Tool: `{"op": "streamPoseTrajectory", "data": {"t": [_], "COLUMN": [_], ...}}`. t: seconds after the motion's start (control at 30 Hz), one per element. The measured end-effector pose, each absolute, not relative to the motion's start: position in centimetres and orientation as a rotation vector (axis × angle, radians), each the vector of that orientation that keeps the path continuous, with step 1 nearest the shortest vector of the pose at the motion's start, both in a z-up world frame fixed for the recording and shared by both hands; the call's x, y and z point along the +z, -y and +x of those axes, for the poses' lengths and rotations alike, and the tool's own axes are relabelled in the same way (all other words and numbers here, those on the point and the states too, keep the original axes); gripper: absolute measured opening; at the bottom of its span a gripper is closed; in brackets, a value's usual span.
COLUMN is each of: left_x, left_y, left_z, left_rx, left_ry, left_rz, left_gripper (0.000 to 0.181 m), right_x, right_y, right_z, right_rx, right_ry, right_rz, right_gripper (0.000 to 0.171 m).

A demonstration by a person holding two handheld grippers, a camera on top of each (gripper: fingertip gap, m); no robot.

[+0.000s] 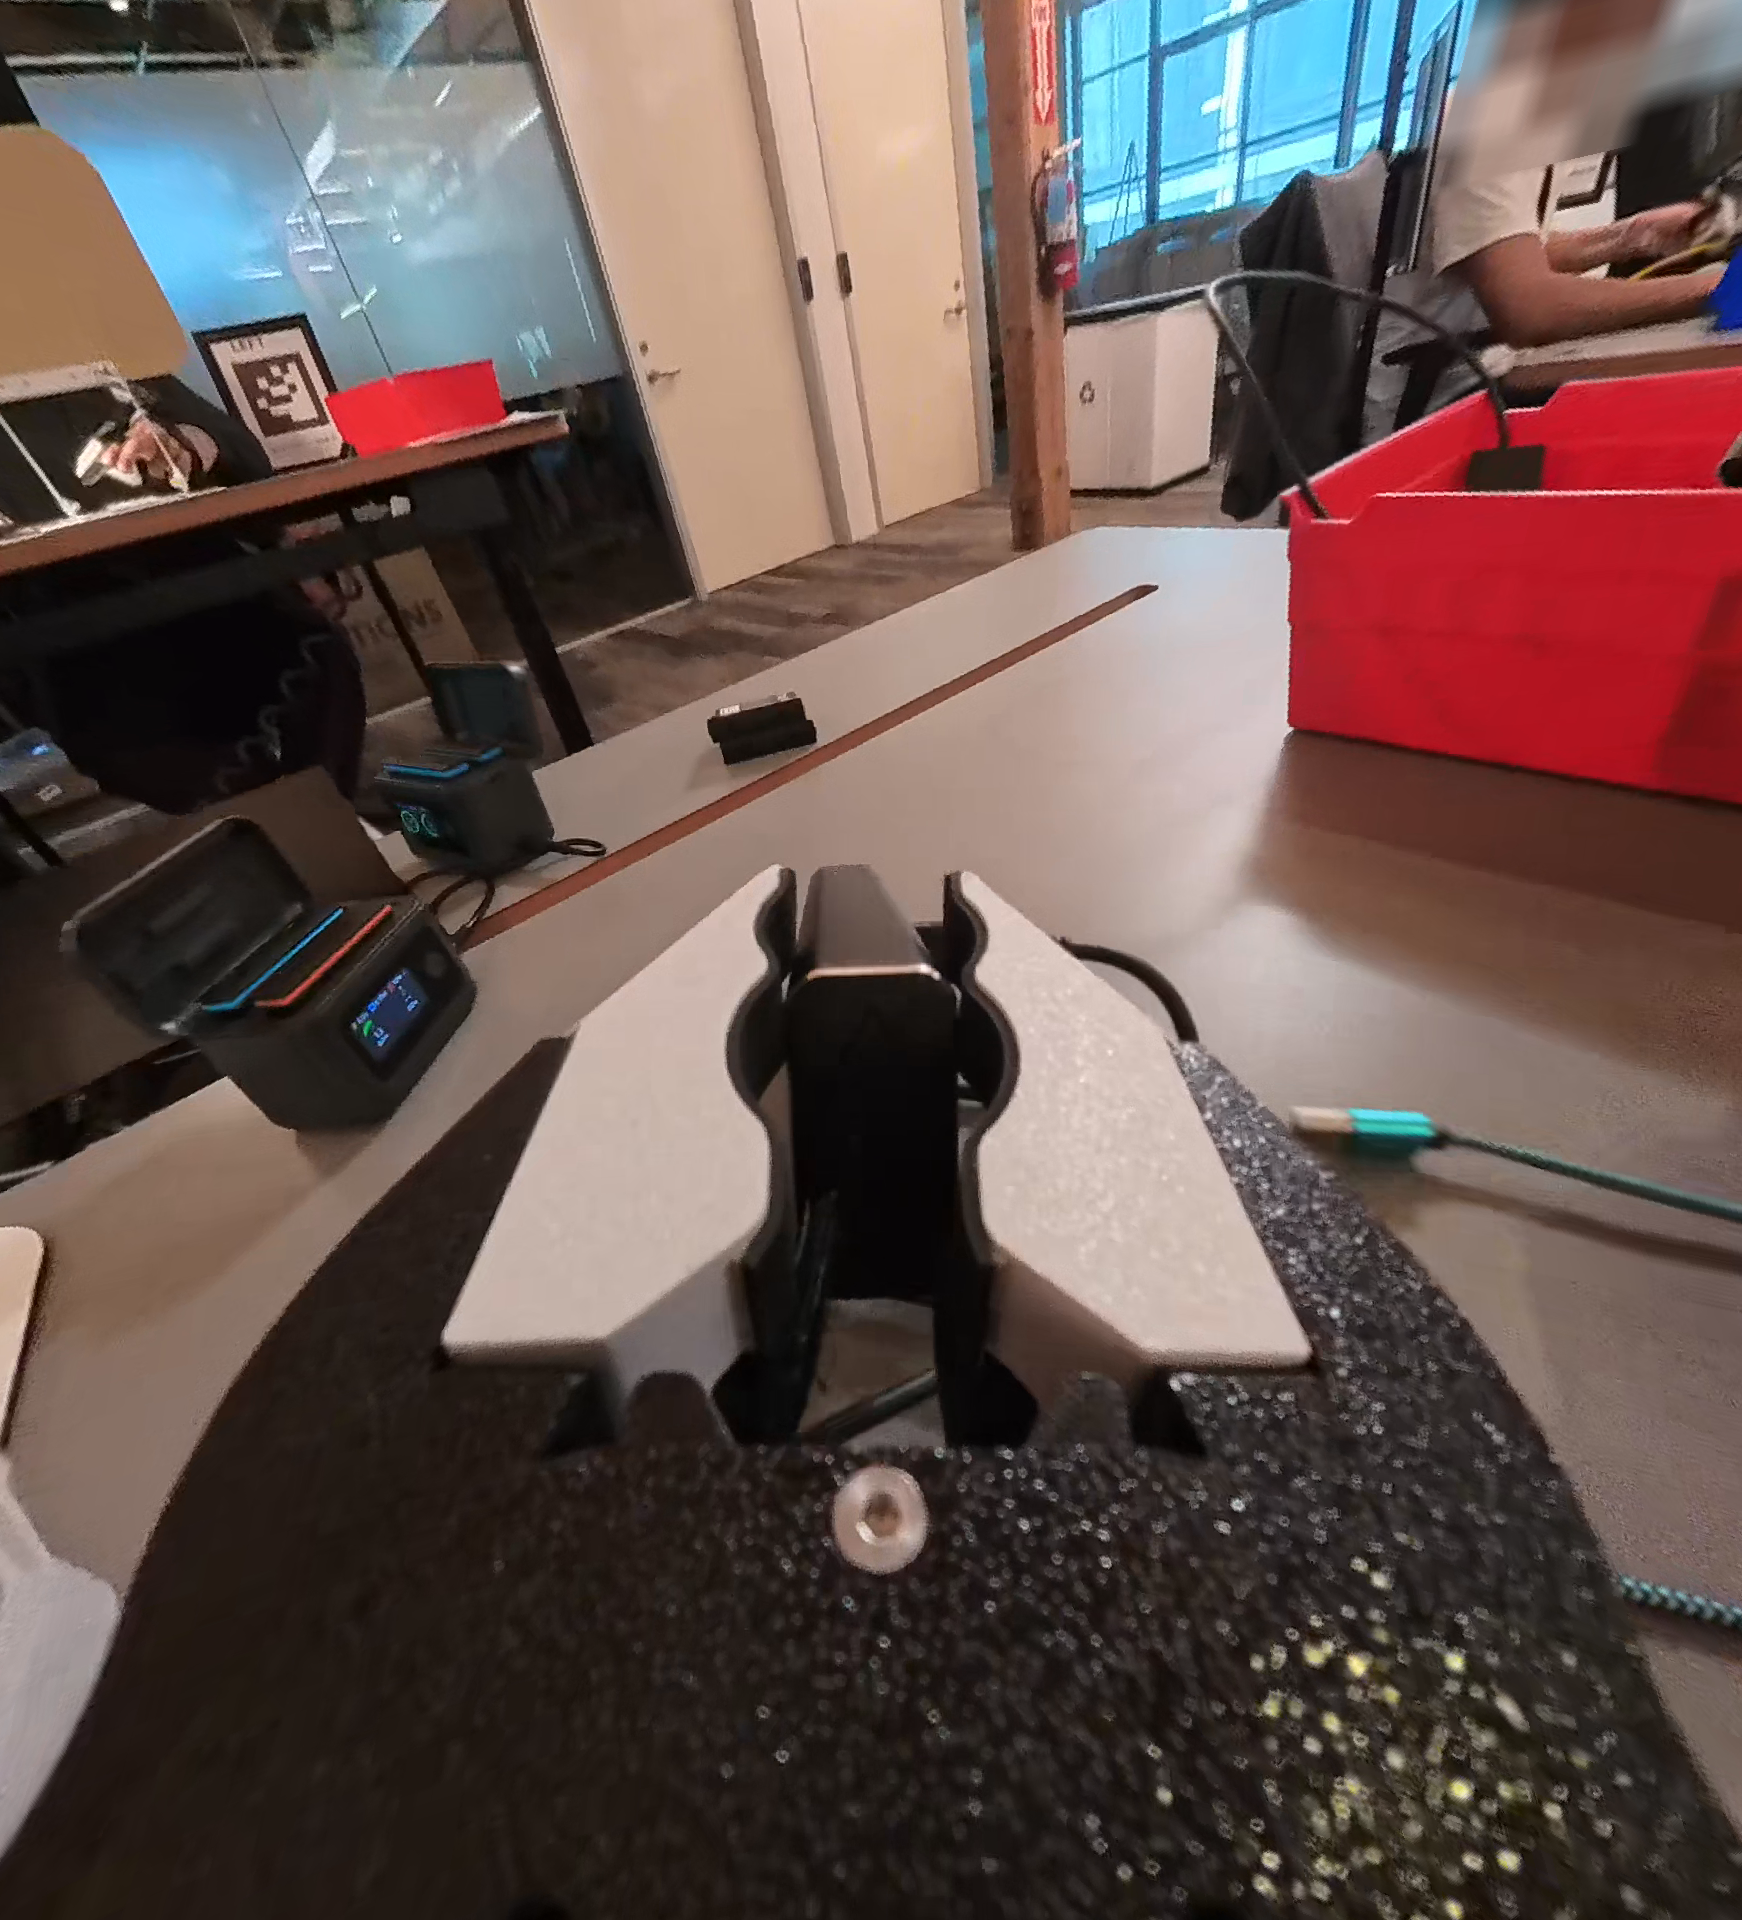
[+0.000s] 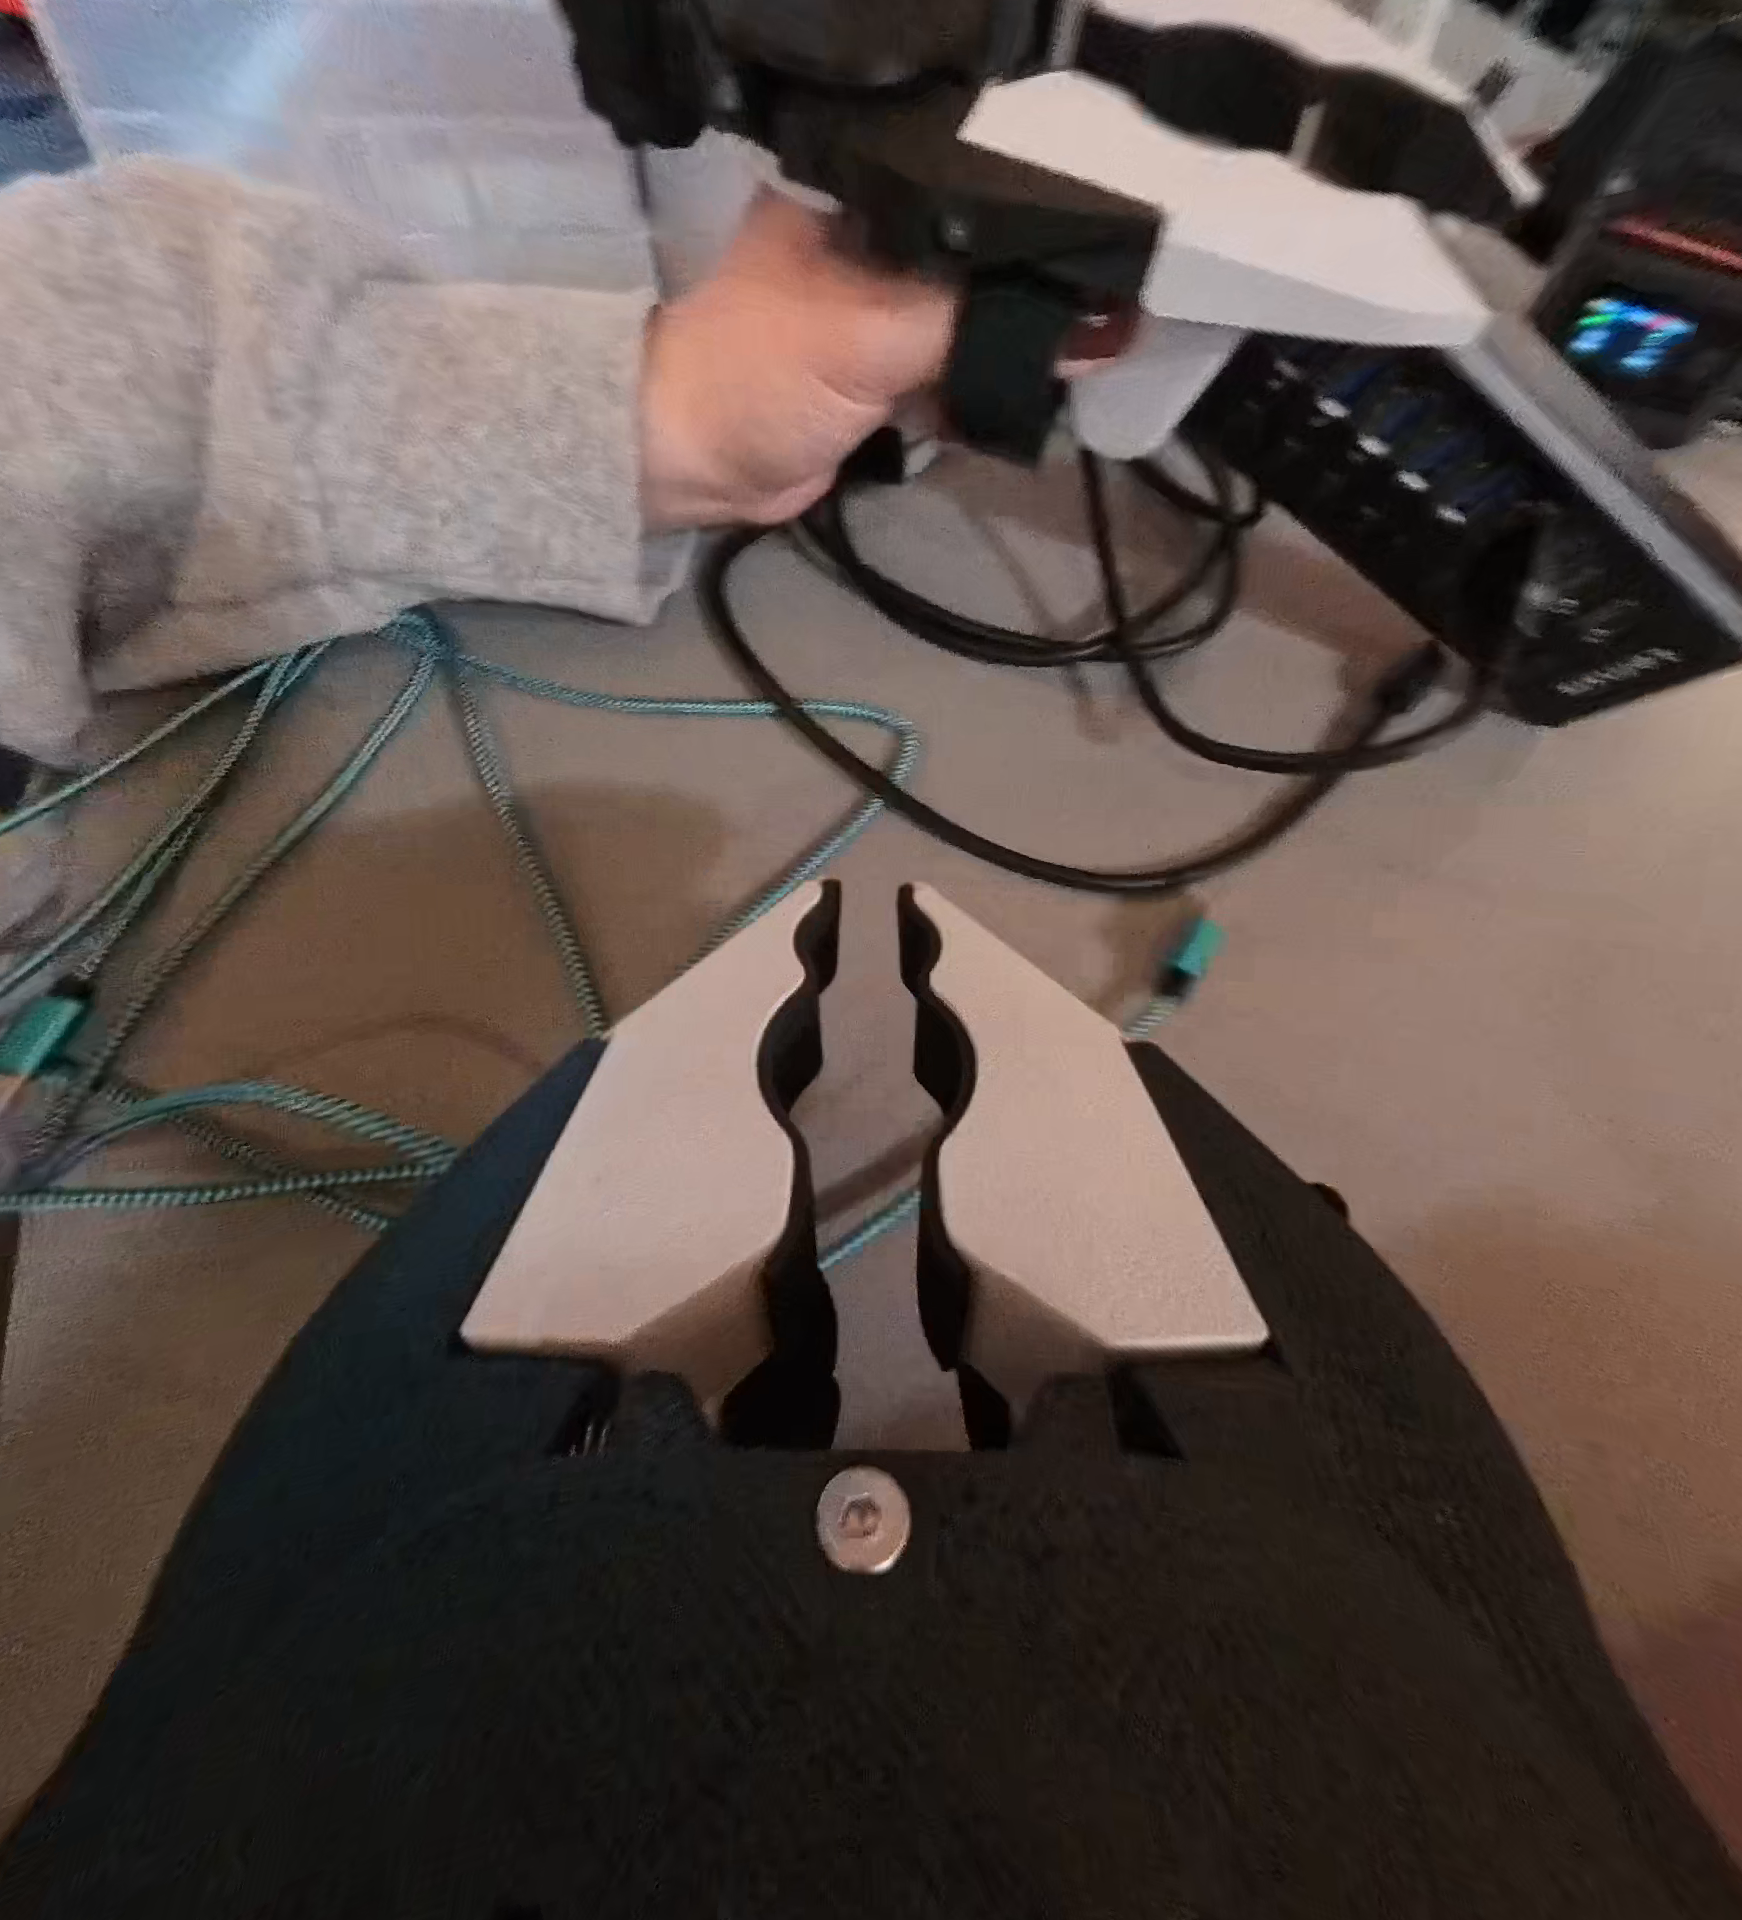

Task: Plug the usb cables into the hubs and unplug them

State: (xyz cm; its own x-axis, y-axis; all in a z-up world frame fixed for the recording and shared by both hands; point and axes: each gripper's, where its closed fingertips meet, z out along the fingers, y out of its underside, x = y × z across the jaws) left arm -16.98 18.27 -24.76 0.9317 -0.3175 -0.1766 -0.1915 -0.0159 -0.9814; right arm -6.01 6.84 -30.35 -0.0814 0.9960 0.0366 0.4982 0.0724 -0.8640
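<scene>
While the left gripper (image 1: 872, 935) is clamped across the black, silver-edged USB hub (image 1: 862, 997), holding it on edge above the grey tabletop (image 1: 1106, 748), the right gripper (image 2: 867, 904) hangs with its fingers a narrow gap apart and nothing between them. In the right wrist view the hub's (image 2: 1469, 509) row of ports faces down and outward, its own black cord (image 2: 1002, 831) looping beneath. A teal braided USB cable (image 2: 638, 717) sprawls in loose loops toward the tabletop's near-left edge; one teal plug (image 2: 1184, 961) lies just ahead and right of the right gripper's tips, another plug (image 2: 41, 1034) farther left. That cable looks light and limp, so it would likely sag and twist if taken by the braid; the stiff moulded plug body seems the sound place to pinch, leaving the metal tip free. A red plastic bin (image 1: 1532, 644) stands at the far right corner.
</scene>
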Motion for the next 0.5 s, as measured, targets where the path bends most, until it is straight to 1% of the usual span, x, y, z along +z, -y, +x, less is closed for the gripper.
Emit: {"op": "streamPoseTrajectory", "data": {"t": [0.03, 0.1, 0.13, 0.2, 0.33, 0.4, 0.5], "left_x": [-24.9, -25.1, -25.1, -25.2, -25.4, -25.4, -25.4], "left_y": [-18.2, -18.0, -17.9, -17.9, -17.9, -17.9, -18.1], "left_z": [-17.0, -17.2, -17.2, -17.1, -17.0, -17.1, -17.3], "left_rx": [-0.115, -0.129, -0.128, -0.122, -0.124, -0.141, -0.183], "left_ry": [-0.400, -0.390, -0.389, -0.399, -0.407, -0.395, -0.362], "left_rz": [-1.593, -1.585, -1.582, -1.579, -1.582, -1.582, -1.581], "left_gripper": [0.026, 0.026, 0.026, 0.026, 0.026, 0.026, 0.025], "right_x": [-30.9, -32.4, -32.8, -32.4, -30.5, -31.0, -31.7], "right_y": [-6.1, -5.8, -6.3, -6.4, -0.3, 1.5, 5.5], "right_z": [-6.3, -6.5, -6.4, -6.2, -6.1, -5.7, -6.5], "right_rx": [0.914, 0.778, 0.671, 0.572, 0.824, 0.779, 0.822], "right_ry": [1.720, 1.805, 1.820, 1.812, 1.889, 1.943, 1.999], "right_rz": [-1.499, -1.516, -1.526, -1.523, -1.481, -1.504, -1.530], "right_gripper": [0.007, 0.008, 0.015, 0.037, 0.093, 0.113, 0.118]}}
